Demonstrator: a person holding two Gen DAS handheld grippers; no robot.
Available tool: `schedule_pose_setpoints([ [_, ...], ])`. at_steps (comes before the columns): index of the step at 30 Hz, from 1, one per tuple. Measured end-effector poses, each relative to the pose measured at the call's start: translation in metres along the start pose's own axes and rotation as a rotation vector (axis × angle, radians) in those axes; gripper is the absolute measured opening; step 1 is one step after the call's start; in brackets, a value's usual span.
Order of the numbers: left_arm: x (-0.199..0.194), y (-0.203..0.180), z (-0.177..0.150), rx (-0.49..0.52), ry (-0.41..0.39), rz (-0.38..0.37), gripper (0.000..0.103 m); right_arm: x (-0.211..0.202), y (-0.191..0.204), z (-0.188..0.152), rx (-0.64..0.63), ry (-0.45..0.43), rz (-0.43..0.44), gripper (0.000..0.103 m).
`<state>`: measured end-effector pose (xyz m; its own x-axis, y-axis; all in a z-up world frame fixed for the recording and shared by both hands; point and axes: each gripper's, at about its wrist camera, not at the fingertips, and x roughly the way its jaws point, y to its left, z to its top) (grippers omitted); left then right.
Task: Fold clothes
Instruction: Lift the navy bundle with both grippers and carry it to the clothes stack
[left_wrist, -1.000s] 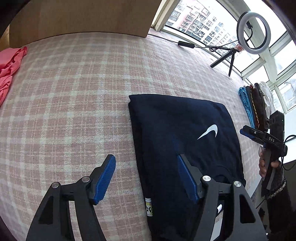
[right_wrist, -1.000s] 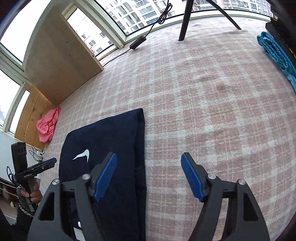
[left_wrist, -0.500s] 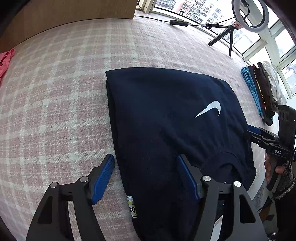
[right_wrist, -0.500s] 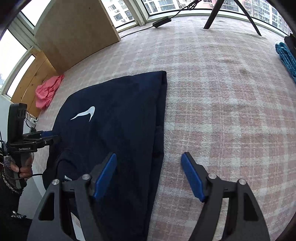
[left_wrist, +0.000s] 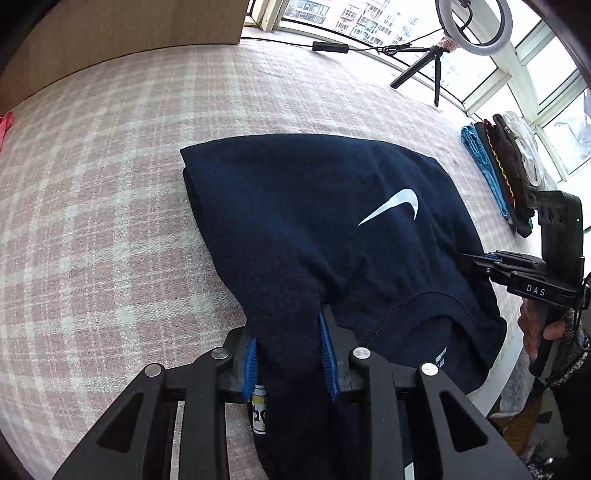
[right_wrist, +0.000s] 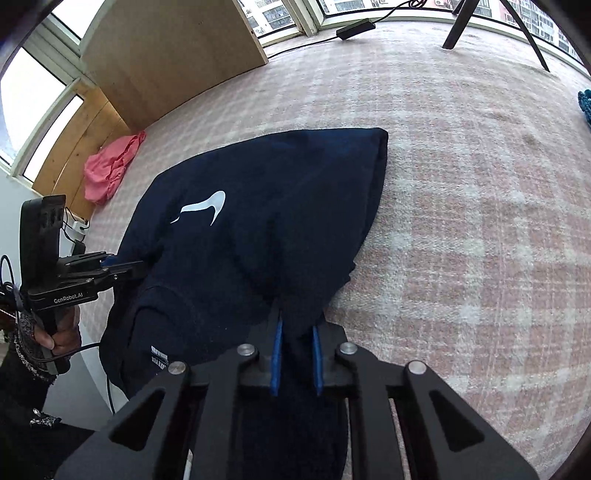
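Note:
A navy T-shirt (left_wrist: 314, 206) with a white swoosh lies folded on the pink plaid bed cover (left_wrist: 92, 184). Its collar end faces me and overhangs the bed's near edge. My left gripper (left_wrist: 288, 332) is shut on the cloth at the shirt's near left side, with fabric bunched between the blue pads. In the right wrist view the same T-shirt (right_wrist: 277, 192) is pinched by my right gripper (right_wrist: 297, 332), shut on its near right side. Each gripper also shows in the other's view: the right gripper (left_wrist: 480, 262) and the left gripper (right_wrist: 125, 266), both with their tips in the cloth.
A stack of folded clothes (left_wrist: 506, 173) sits at the bed's right edge. A crumpled pink garment (right_wrist: 110, 170) lies far left by a wooden board (right_wrist: 166, 55). A ring light on a tripod (left_wrist: 472, 22) and a power adapter (left_wrist: 330, 47) stand by the windows.
Both grippers were open above the bed. They moved in to the shirt's near end and shut on the cloth at either side.

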<state>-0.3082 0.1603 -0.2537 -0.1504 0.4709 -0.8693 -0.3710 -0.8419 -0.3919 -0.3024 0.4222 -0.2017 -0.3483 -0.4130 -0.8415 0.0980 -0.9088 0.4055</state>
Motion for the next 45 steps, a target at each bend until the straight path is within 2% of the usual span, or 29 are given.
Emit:
schedule_pose_setpoints([
  [2, -0.003, 0.003, 0.001, -0.047, -0.005, -0.058, 0.017, -0.003, 0.003, 0.000, 0.038, -0.011, 0.026, 0.012],
  [6, -0.035, -0.003, 0.005, -0.053, -0.070, -0.186, 0.016, -0.028, 0.017, 0.003, 0.084, -0.082, 0.091, 0.011],
  [12, -0.083, -0.054, 0.026, 0.109, -0.165, -0.258, 0.015, -0.091, 0.050, 0.007, 0.029, -0.204, 0.057, 0.011],
  [16, -0.100, -0.092, 0.047, 0.204, -0.208, -0.289, 0.015, -0.142, 0.048, 0.003, 0.028, -0.310, 0.026, 0.011],
  [18, -0.105, -0.121, 0.062, 0.256, -0.225, -0.317, 0.015, -0.175, 0.036, 0.000, 0.031, -0.354, 0.005, 0.011],
  [22, -0.105, -0.191, 0.082, 0.365, -0.253, -0.348, 0.015, -0.242, -0.001, -0.007, 0.048, -0.446, -0.057, 0.011],
  [28, -0.086, -0.329, 0.117, 0.500, -0.301, -0.394, 0.015, -0.345, -0.082, -0.019, 0.046, -0.543, -0.168, 0.011],
  [31, -0.072, -0.401, 0.135, 0.554, -0.325, -0.419, 0.015, -0.389, -0.134, -0.017, 0.041, -0.564, -0.210, 0.011],
  [33, -0.060, -0.449, 0.153, 0.578, -0.338, -0.415, 0.015, -0.412, -0.171, -0.014, 0.028, -0.567, -0.258, 0.011],
  [36, -0.037, -0.508, 0.181, 0.605, -0.347, -0.406, 0.015, -0.442, -0.227, 0.002, 0.023, -0.562, -0.284, 0.011],
  [40, -0.002, -0.558, 0.211, 0.627, -0.332, -0.384, 0.015, -0.457, -0.293, 0.034, 0.009, -0.512, -0.324, 0.011],
  [42, 0.020, -0.569, 0.222, 0.636, -0.322, -0.359, 0.015, -0.454, -0.326, 0.049, 0.010, -0.479, -0.328, 0.011],
  [45, 0.059, -0.546, 0.230, 0.556, -0.231, -0.325, 0.016, -0.431, -0.379, 0.066, 0.023, -0.415, -0.349, 0.011],
])
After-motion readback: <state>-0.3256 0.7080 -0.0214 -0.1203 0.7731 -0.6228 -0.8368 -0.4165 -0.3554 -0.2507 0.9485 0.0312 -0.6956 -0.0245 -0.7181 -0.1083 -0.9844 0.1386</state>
